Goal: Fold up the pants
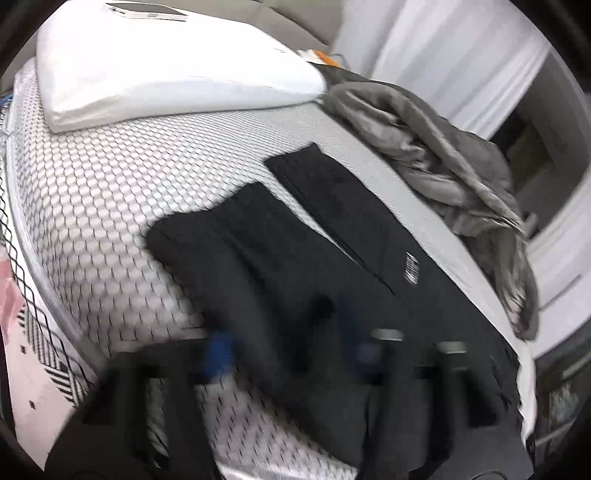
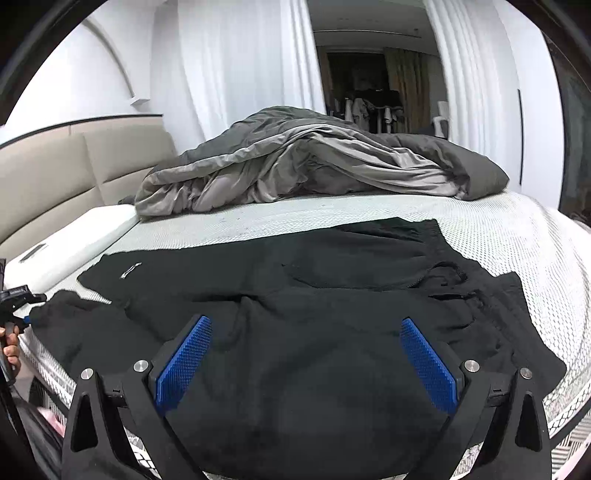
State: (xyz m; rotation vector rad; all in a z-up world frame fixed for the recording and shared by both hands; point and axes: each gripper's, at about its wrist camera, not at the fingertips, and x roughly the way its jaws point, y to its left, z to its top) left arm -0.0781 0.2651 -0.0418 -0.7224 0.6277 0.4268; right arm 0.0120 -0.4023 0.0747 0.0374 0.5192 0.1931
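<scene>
Black pants (image 2: 332,295) lie spread across the white mesh mattress (image 2: 517,229), legs to the left, waistband with drawstring to the right. My right gripper (image 2: 306,354) is open, its blue pads wide apart just above the pants' near edge. The left gripper (image 2: 22,314) shows at the far left of the right wrist view, at the near leg's end. In the left wrist view the pants (image 1: 314,240) stretch away in two legs; my left gripper (image 1: 291,354) is blurred, its blue pads apart over the near leg's cuff.
A crumpled grey duvet (image 2: 314,162) lies along the far side of the bed, also seen in the left wrist view (image 1: 461,166). A white pillow (image 1: 166,70) with a phone (image 1: 147,11) sits at the head. Beige headboard (image 2: 92,166) at left.
</scene>
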